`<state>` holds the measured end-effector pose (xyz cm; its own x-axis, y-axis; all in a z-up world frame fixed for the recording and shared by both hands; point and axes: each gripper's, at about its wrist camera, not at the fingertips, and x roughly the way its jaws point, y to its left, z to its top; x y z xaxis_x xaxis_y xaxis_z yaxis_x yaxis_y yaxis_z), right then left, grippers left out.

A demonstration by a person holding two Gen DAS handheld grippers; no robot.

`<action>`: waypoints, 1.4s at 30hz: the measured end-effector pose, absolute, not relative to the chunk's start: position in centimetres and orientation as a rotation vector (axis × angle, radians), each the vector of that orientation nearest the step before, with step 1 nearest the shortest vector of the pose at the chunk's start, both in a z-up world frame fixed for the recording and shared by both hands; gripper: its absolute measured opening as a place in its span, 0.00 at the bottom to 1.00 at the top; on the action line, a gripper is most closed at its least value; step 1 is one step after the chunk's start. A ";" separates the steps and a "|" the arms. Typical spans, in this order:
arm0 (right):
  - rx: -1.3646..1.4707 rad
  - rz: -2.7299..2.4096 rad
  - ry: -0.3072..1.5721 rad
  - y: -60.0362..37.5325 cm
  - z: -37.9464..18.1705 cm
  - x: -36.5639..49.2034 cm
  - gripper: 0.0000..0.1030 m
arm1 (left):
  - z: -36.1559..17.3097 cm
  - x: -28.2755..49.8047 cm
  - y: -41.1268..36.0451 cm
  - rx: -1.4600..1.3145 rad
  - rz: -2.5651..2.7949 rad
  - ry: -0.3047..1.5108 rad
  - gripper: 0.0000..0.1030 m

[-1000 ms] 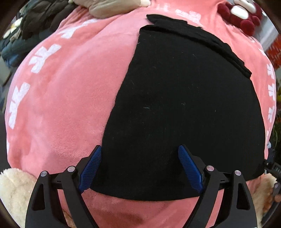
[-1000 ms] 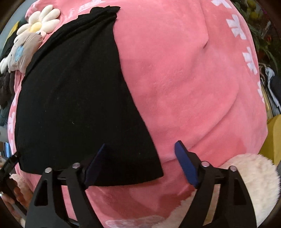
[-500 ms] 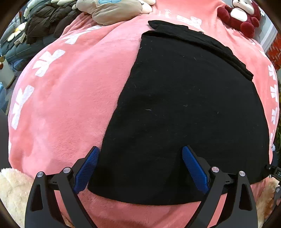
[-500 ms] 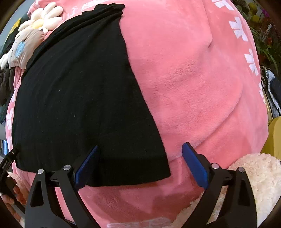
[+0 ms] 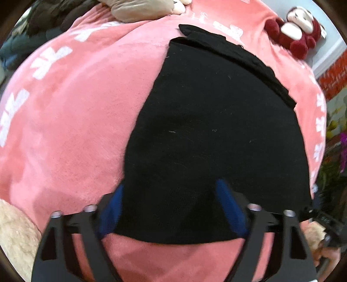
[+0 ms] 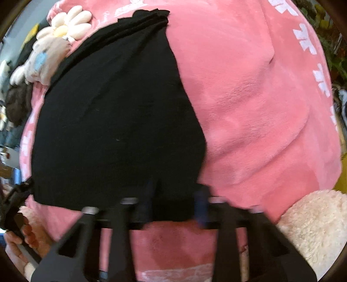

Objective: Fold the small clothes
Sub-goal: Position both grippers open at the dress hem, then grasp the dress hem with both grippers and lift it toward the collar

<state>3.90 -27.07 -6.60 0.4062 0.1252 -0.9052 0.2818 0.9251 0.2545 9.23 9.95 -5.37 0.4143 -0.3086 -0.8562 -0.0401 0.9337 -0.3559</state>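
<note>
A black knit garment (image 5: 216, 121) lies flat on a pink plush blanket (image 5: 71, 112), a folded band along its far edge. My left gripper (image 5: 171, 195) is open, its blue fingers astride the garment's near left corner. In the right wrist view the same garment (image 6: 117, 121) fills the left half. My right gripper (image 6: 175, 195) has its fingers partly closed over the garment's near right corner; the view is motion-blurred, so a firm hold is unclear.
A red and white plush toy (image 5: 297, 32) sits at the far right. A beige plush toy (image 5: 143, 8) and dark clothes (image 5: 49, 15) lie far left. A flower-shaped plush (image 6: 65, 26) lies beyond the garment. Cream fleece (image 6: 312, 225) borders the blanket's near edge.
My right gripper's fingers have narrowed from wide open over the garment's near right corner, and the cloth edge there has bunched. My left gripper has edged forward, still open.
</note>
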 end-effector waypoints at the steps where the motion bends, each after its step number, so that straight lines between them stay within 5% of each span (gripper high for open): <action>1: 0.409 -0.100 1.152 -27.1 -6.5 3.8 0.06 | -5.3 9.1 10.5 -0.375 -0.172 1.138 0.49; 2: 0.429 -0.093 1.147 -27.3 -6.4 3.7 0.05 | -5.3 9.0 11.1 -0.408 -0.171 1.143 0.18; 3: 0.453 -0.079 1.140 -27.5 -6.2 3.5 0.05 | -5.5 9.0 11.9 -0.468 -0.182 1.160 0.06; 17: 0.488 0.024 1.035 -30.0 1.2 -2.2 0.04 | 0.8 4.1 13.5 -0.518 -0.284 1.124 0.05; 35: 0.474 0.053 1.138 -28.7 3.2 -13.5 0.04 | 5.3 -6.5 13.9 -0.528 -0.327 1.225 0.03; 42: 0.475 0.078 1.017 -29.3 6.7 -11.3 0.04 | 8.9 -4.2 12.4 -0.474 -0.352 1.129 0.03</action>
